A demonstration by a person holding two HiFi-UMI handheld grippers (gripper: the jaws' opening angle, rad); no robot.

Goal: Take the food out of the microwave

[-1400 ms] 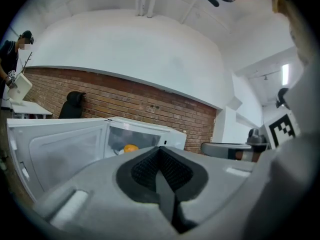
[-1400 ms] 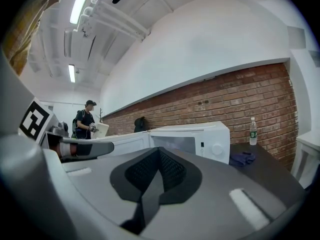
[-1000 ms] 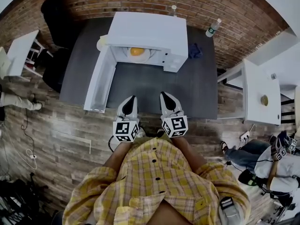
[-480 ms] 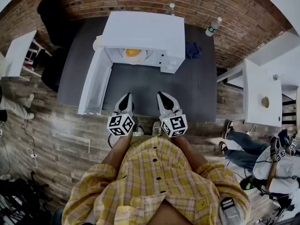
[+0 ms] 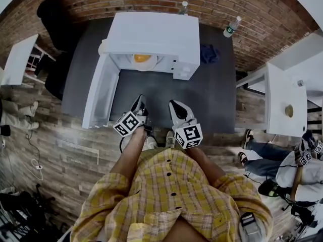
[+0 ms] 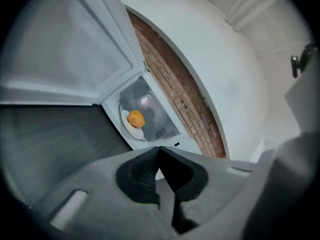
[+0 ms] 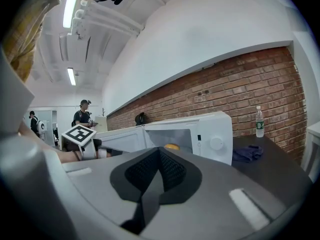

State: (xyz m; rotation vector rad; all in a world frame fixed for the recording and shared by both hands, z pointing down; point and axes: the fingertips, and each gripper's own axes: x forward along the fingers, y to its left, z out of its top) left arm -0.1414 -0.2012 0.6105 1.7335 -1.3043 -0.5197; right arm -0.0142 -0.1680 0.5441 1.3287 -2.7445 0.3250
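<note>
A white microwave (image 5: 156, 34) stands at the back of the dark grey table (image 5: 212, 95), its door (image 5: 98, 92) swung open to the left. Inside, an orange piece of food (image 5: 142, 58) lies on a white plate (image 5: 151, 62). Both grippers hover side by side over the table's near edge, well short of the microwave. My left gripper (image 5: 140, 100) is rolled over, its jaws shut and empty; from it the food (image 6: 135, 118) shows in the open cavity beyond the left gripper's tips (image 6: 160, 151). My right gripper (image 5: 173, 104) is shut and empty too, pointing at the microwave (image 7: 200, 131) and food (image 7: 172, 147).
A blue cloth (image 5: 209, 54) lies right of the microwave, and a water bottle (image 5: 231, 28) stands at the back right, another bottle (image 5: 184, 6) behind the microwave. White tables (image 5: 282, 102) flank the grey one. People sit at the lower right (image 5: 298, 170).
The left gripper has rolled, so its marker cube now sits tilted, and it has dropped a little lower and shifted rightward. The right gripper has barely shifted.
</note>
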